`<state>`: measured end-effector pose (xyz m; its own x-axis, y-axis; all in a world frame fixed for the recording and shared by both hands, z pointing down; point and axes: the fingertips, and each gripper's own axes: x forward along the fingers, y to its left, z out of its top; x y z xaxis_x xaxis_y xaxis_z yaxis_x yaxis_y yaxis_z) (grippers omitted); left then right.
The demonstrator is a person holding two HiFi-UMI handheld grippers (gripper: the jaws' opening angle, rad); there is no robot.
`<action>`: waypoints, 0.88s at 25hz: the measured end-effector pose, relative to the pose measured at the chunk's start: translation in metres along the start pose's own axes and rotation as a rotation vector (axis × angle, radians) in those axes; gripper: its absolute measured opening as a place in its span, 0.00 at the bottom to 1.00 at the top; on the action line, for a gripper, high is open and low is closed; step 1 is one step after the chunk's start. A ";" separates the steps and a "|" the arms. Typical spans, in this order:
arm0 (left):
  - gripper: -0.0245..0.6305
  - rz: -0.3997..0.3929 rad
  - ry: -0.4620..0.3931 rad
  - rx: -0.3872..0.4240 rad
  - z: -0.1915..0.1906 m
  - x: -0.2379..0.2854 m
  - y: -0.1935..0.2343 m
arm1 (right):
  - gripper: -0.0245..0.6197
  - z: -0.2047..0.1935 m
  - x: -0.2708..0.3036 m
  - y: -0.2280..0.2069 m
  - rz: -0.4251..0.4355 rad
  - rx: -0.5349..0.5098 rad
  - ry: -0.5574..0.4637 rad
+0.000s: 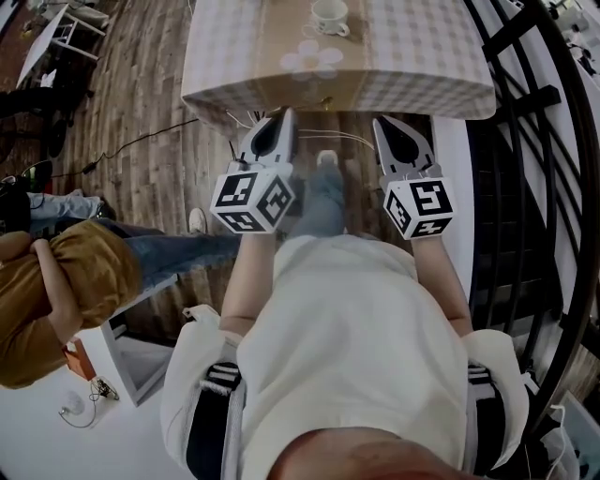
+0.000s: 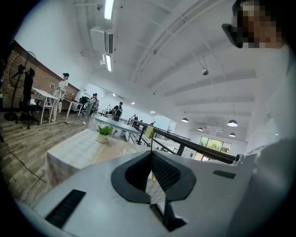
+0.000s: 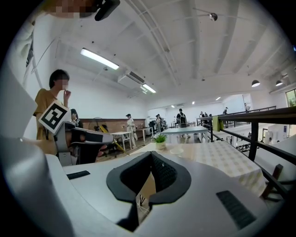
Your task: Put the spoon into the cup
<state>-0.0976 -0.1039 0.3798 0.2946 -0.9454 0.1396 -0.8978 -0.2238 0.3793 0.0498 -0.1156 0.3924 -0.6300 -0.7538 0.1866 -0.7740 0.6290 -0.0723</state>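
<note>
A white cup [image 1: 330, 16] on a saucer stands on the checked tablecloth of the table [image 1: 422, 56] ahead of me. I cannot make out a spoon in any view. My left gripper [image 1: 285, 115] and right gripper [image 1: 381, 124] are held side by side just short of the table's near edge, both shut and empty. In the left gripper view the jaws [image 2: 151, 155] meet, with the cup [image 2: 128, 149] small beyond them. The right gripper view shows its jaws [image 3: 151, 155] closed too, the cup [image 3: 176, 150] far off on the table and the left gripper [image 3: 79, 137] at the left.
A small potted plant [image 3: 160, 140] stands on the table behind the cup. A black railing [image 1: 534, 141] runs along the right. A person in an ochre top [image 1: 47, 291] sits at the left. Cables [image 1: 141, 141] lie on the wooden floor.
</note>
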 end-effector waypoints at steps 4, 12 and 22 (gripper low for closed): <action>0.04 -0.012 0.002 0.017 0.006 0.025 0.012 | 0.04 0.003 0.023 -0.016 -0.022 -0.007 0.003; 0.04 -0.052 0.046 0.031 0.025 0.105 0.031 | 0.04 0.031 0.077 -0.061 -0.065 -0.038 0.012; 0.04 -0.091 0.068 0.033 0.017 0.170 0.055 | 0.04 0.021 0.123 -0.100 -0.103 -0.045 0.010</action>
<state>-0.1023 -0.2812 0.4085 0.3956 -0.9028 0.1687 -0.8766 -0.3163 0.3627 0.0482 -0.2753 0.4017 -0.5468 -0.8129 0.2005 -0.8307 0.5567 -0.0087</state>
